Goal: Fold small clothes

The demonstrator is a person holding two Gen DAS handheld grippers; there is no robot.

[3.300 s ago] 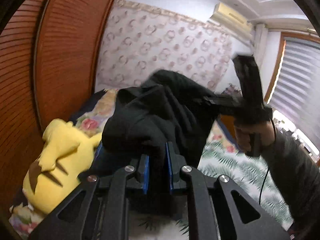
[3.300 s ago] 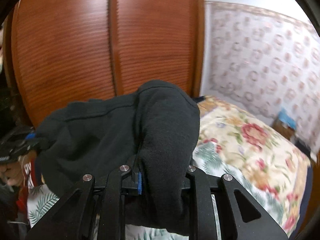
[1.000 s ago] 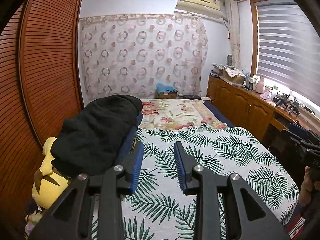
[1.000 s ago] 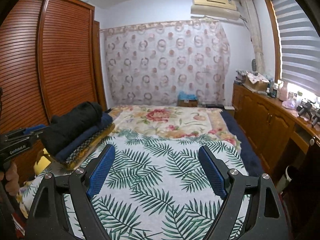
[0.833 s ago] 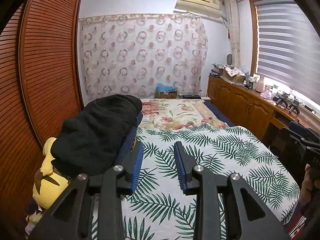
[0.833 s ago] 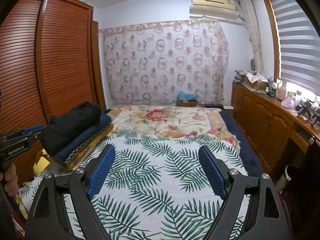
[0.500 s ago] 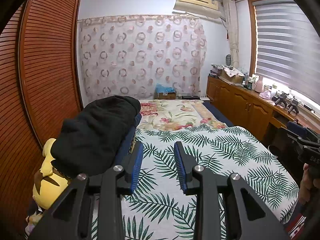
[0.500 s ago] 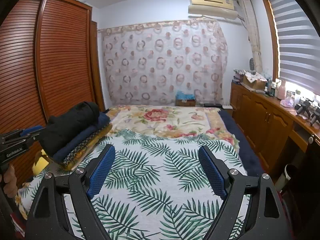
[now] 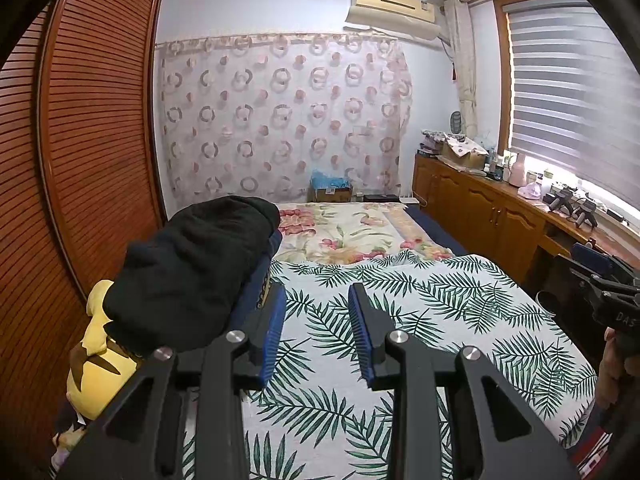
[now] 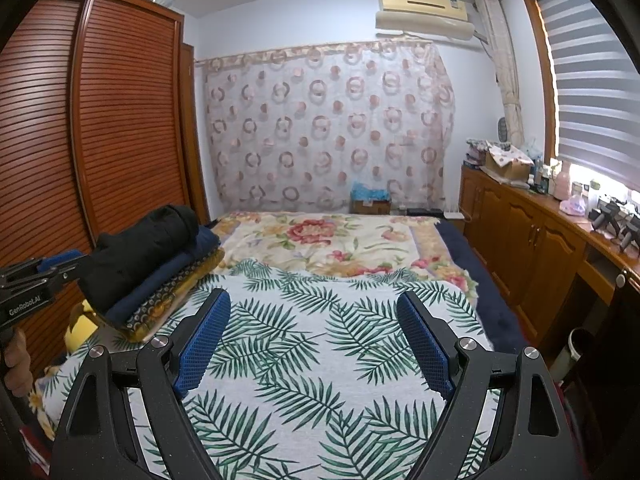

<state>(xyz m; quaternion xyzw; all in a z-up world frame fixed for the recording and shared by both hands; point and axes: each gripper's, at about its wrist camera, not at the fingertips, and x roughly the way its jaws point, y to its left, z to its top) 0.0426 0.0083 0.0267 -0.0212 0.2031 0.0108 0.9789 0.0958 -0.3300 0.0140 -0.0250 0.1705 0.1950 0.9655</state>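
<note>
A folded black garment [image 10: 140,252] lies on top of a stack with a navy piece [image 10: 168,276] and a patterned yellow piece [image 10: 176,300] at the bed's left edge. In the left wrist view the black garment [image 9: 192,268] sits just left of my left gripper [image 9: 316,316], which is open and empty. My right gripper [image 10: 314,320] is wide open and empty over the palm-leaf blanket [image 10: 320,344]. The left gripper also shows at the far left of the right wrist view [image 10: 36,276], next to the stack.
A yellow plush toy [image 9: 96,352] lies under the stack beside the brown wardrobe [image 9: 88,128]. A floral blanket [image 10: 328,244] covers the far bed. A wooden cabinet [image 10: 540,248] with clutter runs along the right wall.
3.3 s ago both grippers were shut on the black garment, held up. It now rests on the stack, and both grippers are open and drawn back. The last second is nearly still.
</note>
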